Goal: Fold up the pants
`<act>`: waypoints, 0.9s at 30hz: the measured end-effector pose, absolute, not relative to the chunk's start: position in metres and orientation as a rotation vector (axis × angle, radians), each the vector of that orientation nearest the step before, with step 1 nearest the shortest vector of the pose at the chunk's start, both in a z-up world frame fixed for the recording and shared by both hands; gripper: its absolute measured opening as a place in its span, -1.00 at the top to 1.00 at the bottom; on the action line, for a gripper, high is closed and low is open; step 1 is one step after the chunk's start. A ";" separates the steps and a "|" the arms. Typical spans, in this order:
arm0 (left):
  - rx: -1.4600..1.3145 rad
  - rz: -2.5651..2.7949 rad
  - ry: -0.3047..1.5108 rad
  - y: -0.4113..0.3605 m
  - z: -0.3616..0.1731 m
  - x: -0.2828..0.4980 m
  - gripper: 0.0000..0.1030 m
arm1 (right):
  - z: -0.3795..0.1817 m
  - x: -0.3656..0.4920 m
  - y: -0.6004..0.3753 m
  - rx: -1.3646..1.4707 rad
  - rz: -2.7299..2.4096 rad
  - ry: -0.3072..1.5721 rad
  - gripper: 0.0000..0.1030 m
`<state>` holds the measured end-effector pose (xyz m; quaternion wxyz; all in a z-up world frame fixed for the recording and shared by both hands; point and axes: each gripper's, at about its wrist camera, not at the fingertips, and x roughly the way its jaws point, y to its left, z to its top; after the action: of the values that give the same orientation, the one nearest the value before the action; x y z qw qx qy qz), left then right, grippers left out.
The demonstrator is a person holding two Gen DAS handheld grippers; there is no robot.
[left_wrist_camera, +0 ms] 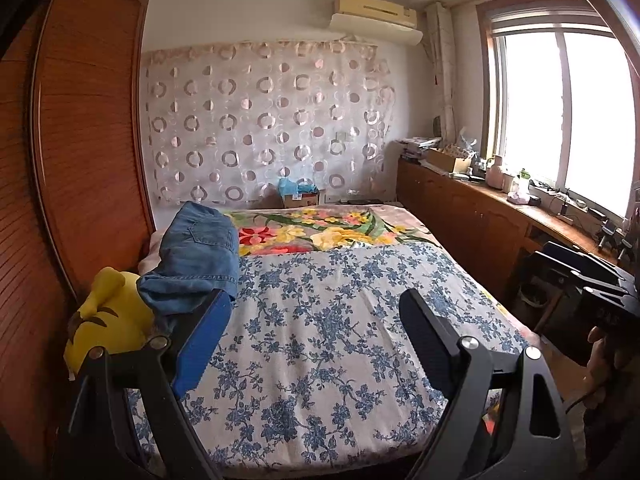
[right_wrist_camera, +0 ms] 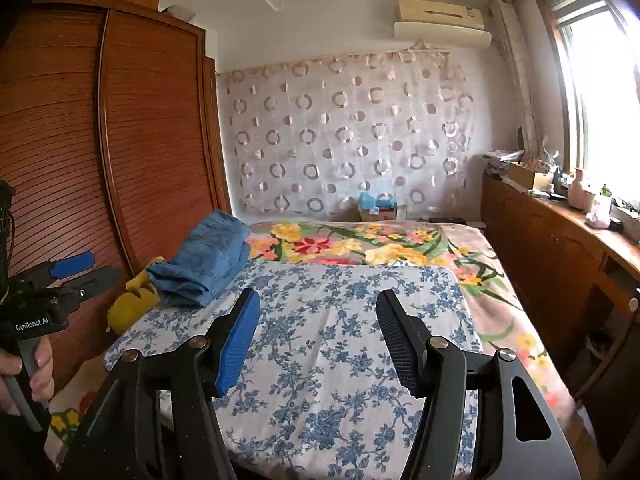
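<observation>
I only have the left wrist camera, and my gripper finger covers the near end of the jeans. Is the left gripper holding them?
Observer: No. In the right wrist view the folded jeans lie free on the bed, and the left gripper hangs apart from them, in front of the wardrobe.
Operator: I only see the right gripper's side. Is it carrying anything?
Observer: The right gripper is open, with only the floral sheet showing between its fingers.
Operator: Is the yellow toy clear of the jeans?
Observer: No, the yellow toy touches their near end at the bed's left edge.
</observation>
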<state>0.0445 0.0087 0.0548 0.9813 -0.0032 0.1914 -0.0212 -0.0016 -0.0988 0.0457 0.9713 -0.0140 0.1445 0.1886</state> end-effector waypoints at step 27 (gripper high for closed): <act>-0.012 -0.050 0.385 0.006 0.051 0.042 -0.69 | 0.050 -0.002 -0.112 -0.026 0.384 0.289 -0.22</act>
<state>0.0417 0.0057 0.0514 0.9812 -0.0061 0.1912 -0.0251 -0.0017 -0.1116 0.0496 0.9712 -0.0129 0.1432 0.1900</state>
